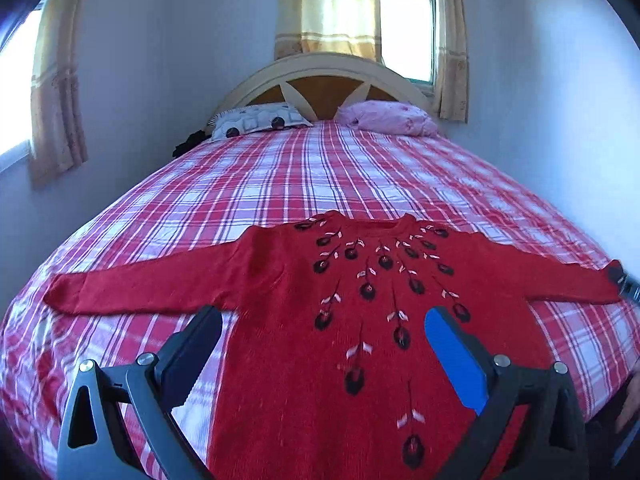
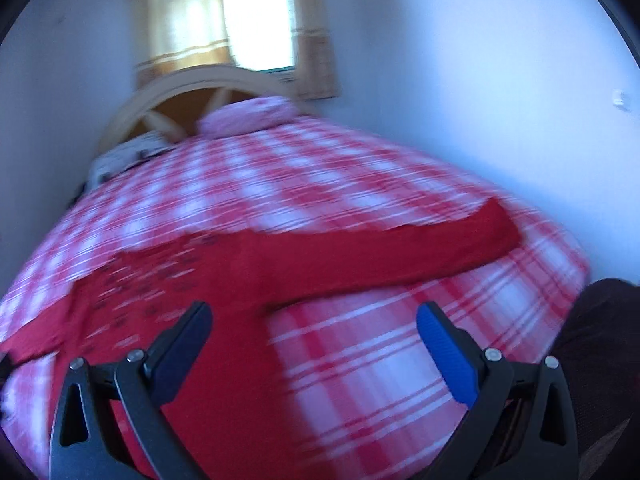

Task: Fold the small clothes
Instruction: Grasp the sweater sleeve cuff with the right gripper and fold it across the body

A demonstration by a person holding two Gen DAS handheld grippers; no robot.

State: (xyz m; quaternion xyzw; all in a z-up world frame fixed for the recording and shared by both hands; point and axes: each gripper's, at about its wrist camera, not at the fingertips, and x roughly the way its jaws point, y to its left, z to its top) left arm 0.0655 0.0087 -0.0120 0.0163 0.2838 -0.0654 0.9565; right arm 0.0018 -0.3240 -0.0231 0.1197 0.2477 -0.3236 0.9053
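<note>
A red knitted sweater with dark embroidered flowers (image 1: pixel 352 320) lies face up, sleeves spread, on a bed with a red-and-white checked sheet (image 1: pixel 280 176). The left tool (image 1: pixel 324 332) hangs above the sweater's body, jaws wide apart and holding nothing. Its sharp view alone takes in both sleeves, a patterned white pillow (image 1: pixel 260 120) and a pink pillow (image 1: pixel 388 118). The blurred right-wrist view shows the right tool (image 2: pixel 314 326), equally wide and empty, over the sweater's edge below one outstretched sleeve (image 2: pixel 400 252).

No readable text, labels, brands or numbers in either view.
</note>
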